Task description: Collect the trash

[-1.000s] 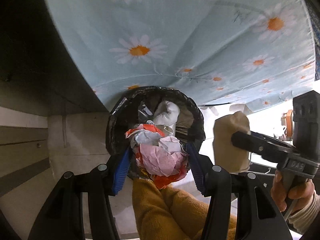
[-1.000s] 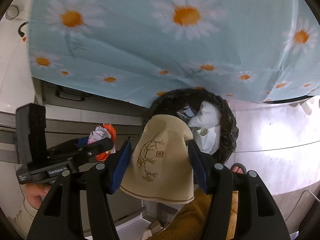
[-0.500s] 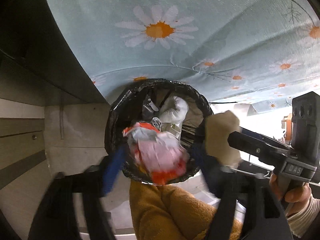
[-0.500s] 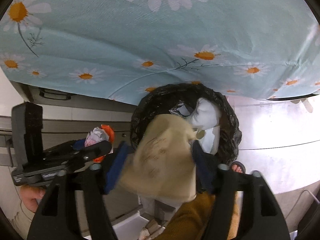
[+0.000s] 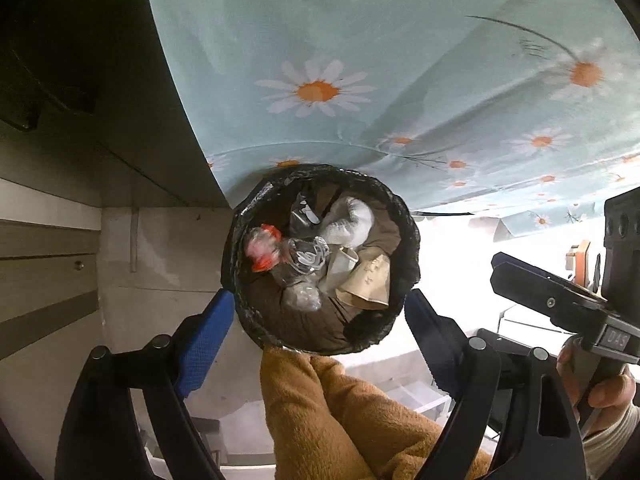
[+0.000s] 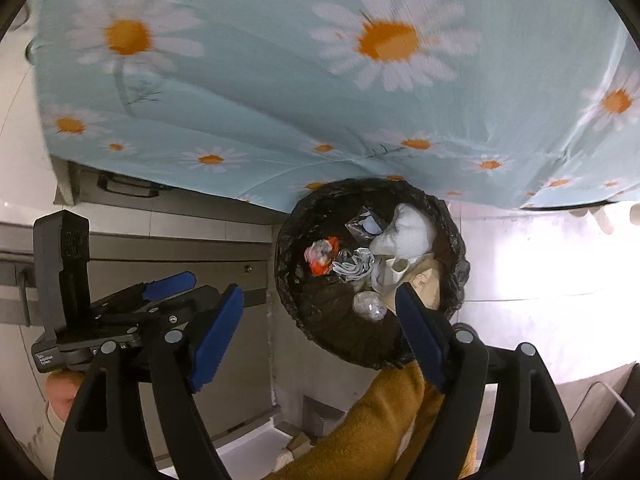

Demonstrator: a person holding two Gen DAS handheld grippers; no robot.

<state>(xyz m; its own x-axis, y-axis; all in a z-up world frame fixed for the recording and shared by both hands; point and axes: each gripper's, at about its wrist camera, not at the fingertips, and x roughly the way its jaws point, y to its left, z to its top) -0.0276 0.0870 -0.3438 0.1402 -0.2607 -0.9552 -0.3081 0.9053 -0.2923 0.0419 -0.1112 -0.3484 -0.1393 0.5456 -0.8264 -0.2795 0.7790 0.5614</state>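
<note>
A round bin with a black liner (image 5: 406,222) (image 6: 288,248) stands on the floor below both grippers. Inside lie the red and pink crumpled wrapper (image 5: 262,248) (image 6: 321,256), the beige paper bag (image 5: 370,280) (image 6: 426,282), white tissue (image 5: 352,218) (image 6: 408,232), and clear plastic (image 5: 306,262). My left gripper (image 5: 318,334) is open and empty above the bin's near rim. My right gripper (image 6: 318,338) is open and empty, also above the near rim. Each gripper shows in the other's view: the right (image 5: 560,300), the left (image 6: 120,312).
A light blue tablecloth with daisies (image 5: 400,80) (image 6: 320,80) hangs over the table edge just behind the bin. Grey cabinet fronts (image 5: 48,264) (image 6: 140,264) stand at the left. A mustard-yellow sleeve or garment (image 5: 340,420) (image 6: 380,432) fills the bottom centre.
Both grippers opened. The red and pink wrapper dropped from my left gripper into the bin, and the beige paper bag dropped from my right gripper into it.
</note>
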